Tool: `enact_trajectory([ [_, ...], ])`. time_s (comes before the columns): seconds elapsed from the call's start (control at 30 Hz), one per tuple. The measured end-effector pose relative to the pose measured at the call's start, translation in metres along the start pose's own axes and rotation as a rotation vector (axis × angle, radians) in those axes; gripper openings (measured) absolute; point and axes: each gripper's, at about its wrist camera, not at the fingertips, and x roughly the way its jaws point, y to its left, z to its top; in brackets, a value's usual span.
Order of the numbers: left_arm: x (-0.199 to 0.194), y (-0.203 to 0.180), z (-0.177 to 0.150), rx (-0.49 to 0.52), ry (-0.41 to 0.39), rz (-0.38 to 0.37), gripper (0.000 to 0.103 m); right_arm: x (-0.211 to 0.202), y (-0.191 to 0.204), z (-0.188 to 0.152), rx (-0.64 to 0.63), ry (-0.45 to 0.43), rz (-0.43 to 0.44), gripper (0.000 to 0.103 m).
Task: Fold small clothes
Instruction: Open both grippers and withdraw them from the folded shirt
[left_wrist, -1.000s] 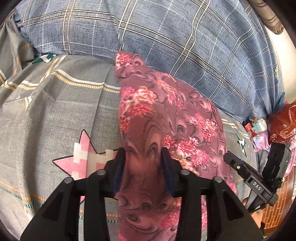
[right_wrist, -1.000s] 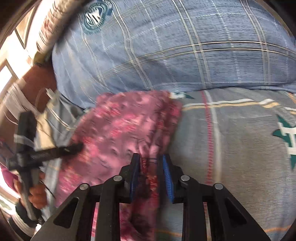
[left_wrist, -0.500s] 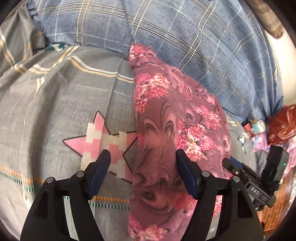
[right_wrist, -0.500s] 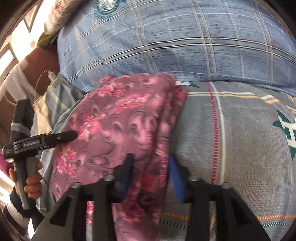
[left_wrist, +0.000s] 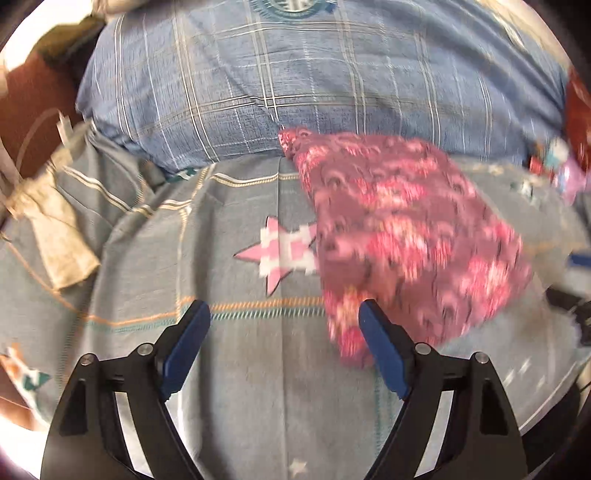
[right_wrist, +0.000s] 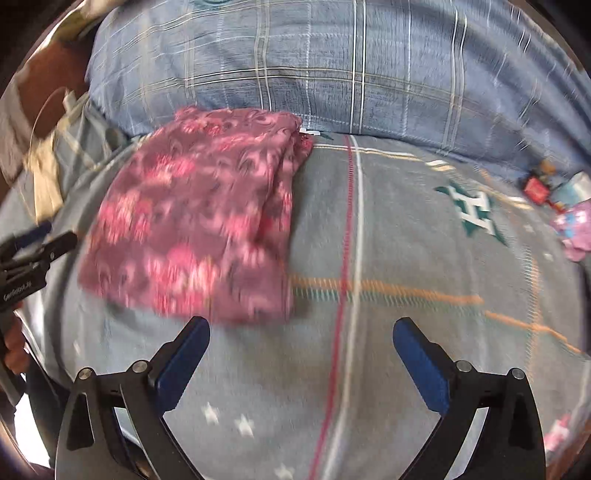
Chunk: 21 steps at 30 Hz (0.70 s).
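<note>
A folded maroon cloth with pink flowers (left_wrist: 402, 236) lies flat on the grey patterned bedsheet (left_wrist: 229, 369), its far corner against the blue plaid pillow (left_wrist: 295, 85). My left gripper (left_wrist: 284, 325) hovers at the cloth's near-left corner, its jaws still opening, and nothing is between them; its right finger overlaps the cloth's edge in the picture. In the right wrist view the same cloth (right_wrist: 199, 221) lies ahead and to the left. My right gripper (right_wrist: 301, 334) stands just clear of its near edge, jaws opening wide over bare sheet.
The blue plaid pillow (right_wrist: 332, 66) runs along the back. A pink star patch (left_wrist: 288, 251) marks the sheet beside the cloth. Small toys and a pink item (right_wrist: 569, 218) lie at the right edge. A beige rag (left_wrist: 55, 221) and a cable lie at the left.
Both grippers let go of the cloth, opened wide and drew back from it. The cloth now lies flat and folded on the sheet.
</note>
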Motion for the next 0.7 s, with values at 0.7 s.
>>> enact_trajectory([
  [0.7, -0.034, -0.011, -0.054, 0.018, 0.005, -0.048, 0.083, -0.056, 0.030, -0.060, -0.112, -0.149, -0.115, 0.102],
])
